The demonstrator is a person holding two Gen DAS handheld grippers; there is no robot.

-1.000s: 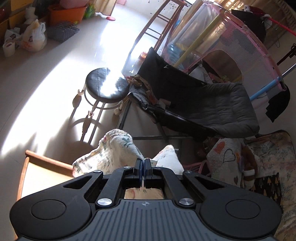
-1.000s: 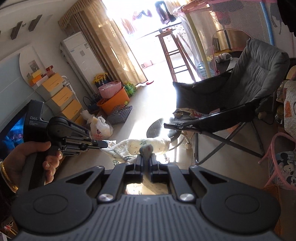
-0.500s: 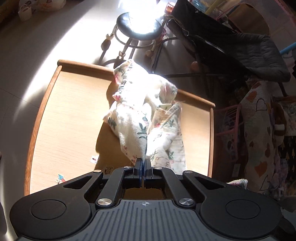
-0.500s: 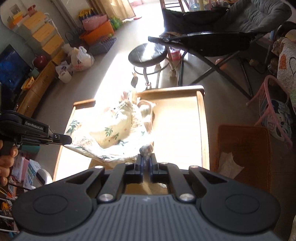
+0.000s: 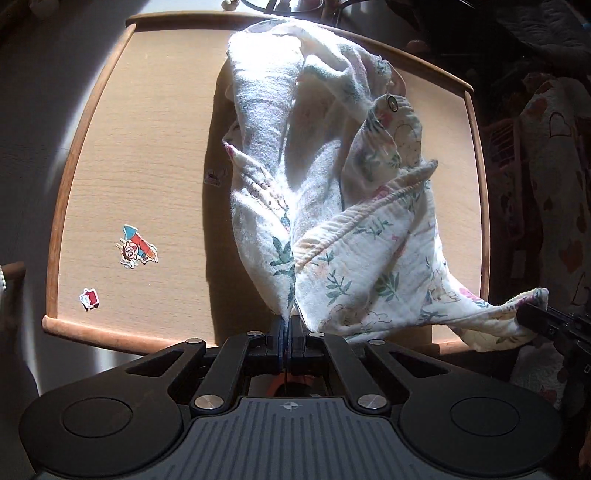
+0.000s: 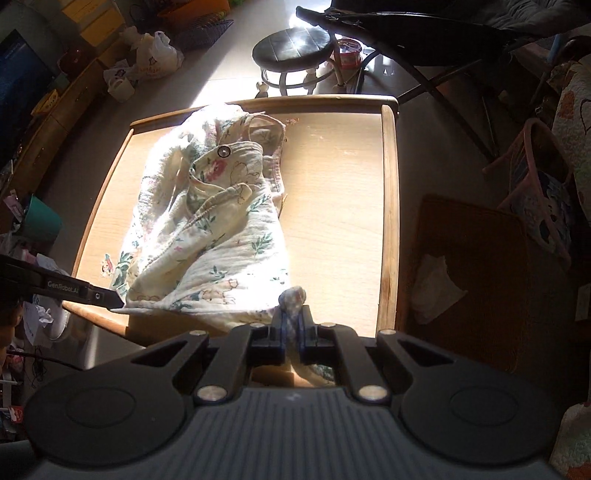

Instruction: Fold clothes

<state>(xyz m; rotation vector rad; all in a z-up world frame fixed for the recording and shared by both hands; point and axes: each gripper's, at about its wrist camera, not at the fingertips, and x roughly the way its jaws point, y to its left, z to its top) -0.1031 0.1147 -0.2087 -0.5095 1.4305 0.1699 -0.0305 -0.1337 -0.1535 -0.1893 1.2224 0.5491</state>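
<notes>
A white floral garment [image 5: 332, 184] lies crumpled lengthwise on the small wooden table [image 5: 147, 147], its near hem stretched along the table's front edge. My left gripper [image 5: 285, 323] is shut on one near corner of the cloth. My right gripper [image 6: 291, 314] is shut on the other near corner, a bunched knob of fabric poking up between its fingers. In the right wrist view the floral garment [image 6: 207, 221] runs from the table's far edge to the front, and the left gripper's fingertips [image 6: 107, 297] pinch its left corner. The right gripper's fingers [image 5: 535, 319] show at the right edge of the left wrist view.
Cartoon stickers [image 5: 138, 251] are stuck on the table's left part. Past the wooden table [image 6: 388, 184] stand a round black stool [image 6: 291, 48] and a dark folding chair [image 6: 424, 26]. A brown mat [image 6: 480, 277] with a crumpled paper lies to the right, clutter and bags to the left.
Both grippers came down from high above with the garment hanging between them. The cloth now lies along the table, and both views look steeply down at it.
</notes>
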